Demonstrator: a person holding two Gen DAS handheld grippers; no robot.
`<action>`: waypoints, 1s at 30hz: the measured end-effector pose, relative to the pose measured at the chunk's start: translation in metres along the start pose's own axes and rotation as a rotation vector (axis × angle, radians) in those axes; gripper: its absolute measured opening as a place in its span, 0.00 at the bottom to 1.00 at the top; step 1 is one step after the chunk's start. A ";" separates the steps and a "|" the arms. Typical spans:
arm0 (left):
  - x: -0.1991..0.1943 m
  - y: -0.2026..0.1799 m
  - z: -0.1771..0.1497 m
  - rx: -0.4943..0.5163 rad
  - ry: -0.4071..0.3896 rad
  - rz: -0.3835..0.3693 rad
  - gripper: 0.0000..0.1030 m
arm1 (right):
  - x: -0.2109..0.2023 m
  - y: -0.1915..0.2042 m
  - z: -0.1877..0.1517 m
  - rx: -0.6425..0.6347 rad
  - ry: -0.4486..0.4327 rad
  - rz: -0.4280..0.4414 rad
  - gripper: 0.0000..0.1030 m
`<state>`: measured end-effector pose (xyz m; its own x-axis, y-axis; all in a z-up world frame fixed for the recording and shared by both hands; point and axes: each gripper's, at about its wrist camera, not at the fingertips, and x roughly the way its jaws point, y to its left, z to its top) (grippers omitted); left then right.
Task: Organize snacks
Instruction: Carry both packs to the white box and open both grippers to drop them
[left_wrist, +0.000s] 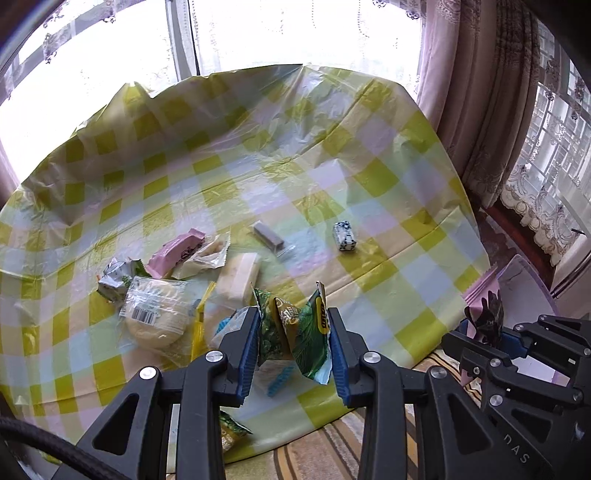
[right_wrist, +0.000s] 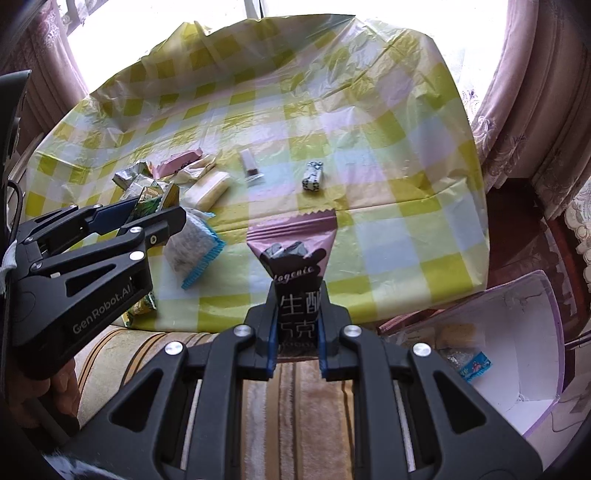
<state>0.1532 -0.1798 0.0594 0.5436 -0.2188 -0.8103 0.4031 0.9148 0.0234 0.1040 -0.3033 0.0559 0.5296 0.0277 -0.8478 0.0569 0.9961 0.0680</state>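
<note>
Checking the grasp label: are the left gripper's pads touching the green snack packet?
Touching. The left wrist view shows both blue pads of the left gripper pressed against the crumpled green snack packet.

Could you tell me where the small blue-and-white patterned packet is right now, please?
The blue-and-white packet lies alone on the checked tablecloth, right of the brown bar; the right wrist view shows it beyond the pink wrapper.
</note>
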 end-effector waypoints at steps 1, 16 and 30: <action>0.000 -0.005 0.001 0.008 -0.001 -0.003 0.35 | -0.002 -0.005 -0.001 0.008 -0.002 -0.005 0.19; 0.006 -0.064 -0.001 0.067 0.063 -0.198 0.35 | -0.015 -0.073 -0.024 0.129 0.000 -0.077 0.19; 0.022 -0.155 -0.021 0.150 0.215 -0.495 0.36 | -0.023 -0.173 -0.067 0.296 0.041 -0.224 0.19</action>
<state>0.0874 -0.3194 0.0261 0.1063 -0.5214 -0.8467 0.6813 0.6584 -0.3199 0.0248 -0.4704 0.0284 0.4422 -0.1789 -0.8789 0.4129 0.9105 0.0225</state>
